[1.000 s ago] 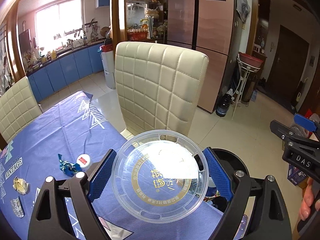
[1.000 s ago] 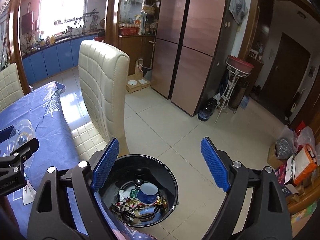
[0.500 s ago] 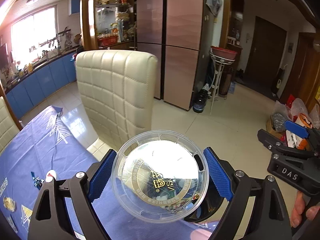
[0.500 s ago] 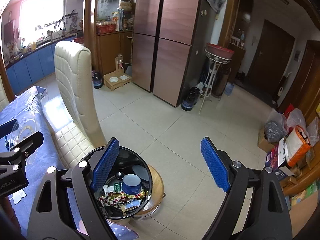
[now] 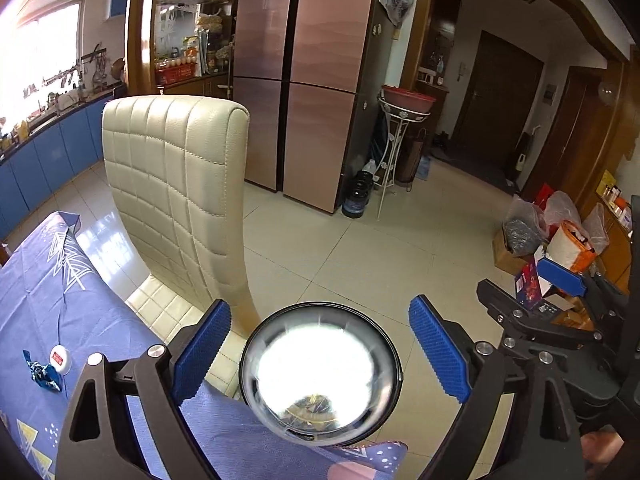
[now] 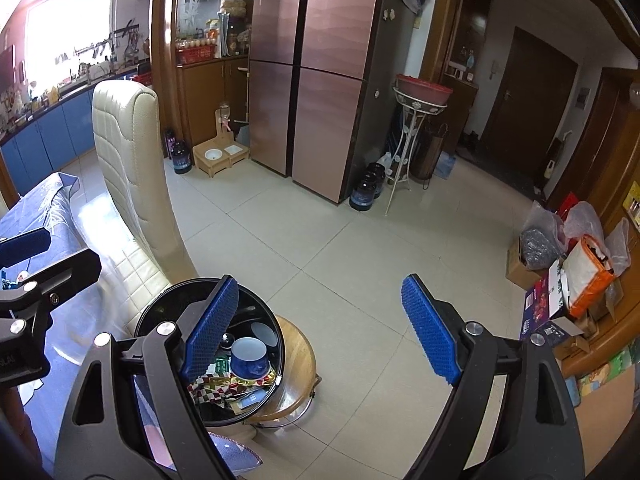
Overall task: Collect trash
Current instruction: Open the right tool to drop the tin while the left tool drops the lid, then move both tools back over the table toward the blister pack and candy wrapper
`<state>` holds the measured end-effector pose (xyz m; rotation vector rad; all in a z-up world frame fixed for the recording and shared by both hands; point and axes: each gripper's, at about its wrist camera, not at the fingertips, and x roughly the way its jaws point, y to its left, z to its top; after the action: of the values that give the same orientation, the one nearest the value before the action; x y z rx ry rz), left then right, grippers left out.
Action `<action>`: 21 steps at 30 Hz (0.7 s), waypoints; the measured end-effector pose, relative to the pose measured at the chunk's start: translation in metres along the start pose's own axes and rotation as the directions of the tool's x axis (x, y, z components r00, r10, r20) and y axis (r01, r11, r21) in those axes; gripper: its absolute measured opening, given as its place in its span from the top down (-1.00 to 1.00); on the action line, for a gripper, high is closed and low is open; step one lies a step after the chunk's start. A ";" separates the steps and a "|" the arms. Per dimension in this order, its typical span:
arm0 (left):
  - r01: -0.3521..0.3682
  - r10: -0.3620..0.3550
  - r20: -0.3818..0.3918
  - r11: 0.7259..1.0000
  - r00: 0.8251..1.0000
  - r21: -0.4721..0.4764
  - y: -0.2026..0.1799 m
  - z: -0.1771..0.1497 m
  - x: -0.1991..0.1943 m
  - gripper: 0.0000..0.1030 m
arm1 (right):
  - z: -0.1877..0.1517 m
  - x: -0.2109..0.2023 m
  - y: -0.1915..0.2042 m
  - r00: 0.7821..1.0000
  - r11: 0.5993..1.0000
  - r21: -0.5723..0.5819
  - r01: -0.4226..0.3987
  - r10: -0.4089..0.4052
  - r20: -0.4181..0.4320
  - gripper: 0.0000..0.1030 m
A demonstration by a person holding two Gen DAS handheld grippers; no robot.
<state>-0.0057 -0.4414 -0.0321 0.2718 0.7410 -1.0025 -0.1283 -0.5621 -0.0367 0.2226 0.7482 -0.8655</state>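
Trash run, the drop: the clear plastic lid sits in the mouth of the black bin, blurred and full of glare in the left view, so we cannot tell whether it has settled or is dropping. The left gripper hangs straight above the bin; its jaws have just been opening and stand wide. The lid shows between the blue pads, but neither pad touches it. The right gripper hovers just to the right of the bin, jaws equally wide, with only floor between them.

We judge this item as good as delivered. The next move calls for swinging a gripper back over the table to the left of the bin, where litter remains, lining the pads up on either side of a small piece and closing gently.

The count: one bin, standing on one wooden stool. Inside the bin we make out one blue cup on a heap of crumpled wrappers too tangled to number. On the blue tablecloth, well to the left of the bin, we count two pieces still to fetch: one small white round tub and one blue wrapper, just beside each other. One cream chair stands behind the bin.
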 end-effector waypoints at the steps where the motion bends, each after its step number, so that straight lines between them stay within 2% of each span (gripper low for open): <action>1: -0.001 0.001 0.001 1.000 1.000 -0.002 0.000 0.000 -0.001 -0.79 | 0.000 -0.001 0.000 1.000 1.000 -0.001 0.000 0.000 0.001 -0.62; 7: -0.057 0.057 0.003 0.998 0.998 0.007 0.004 0.000 -0.001 -0.81 | 0.001 -0.003 0.003 1.000 1.000 -0.004 -0.009 0.009 0.005 -0.62; 21: -0.093 0.093 0.021 0.996 0.995 -0.011 0.020 -0.005 -0.021 -0.81 | 0.005 -0.018 0.019 0.999 0.999 -0.027 -0.042 0.043 0.028 -0.62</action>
<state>0.0023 -0.4143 -0.0242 0.2837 0.7076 -0.9119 -0.1194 -0.5414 -0.0228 0.2016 0.7254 -0.8164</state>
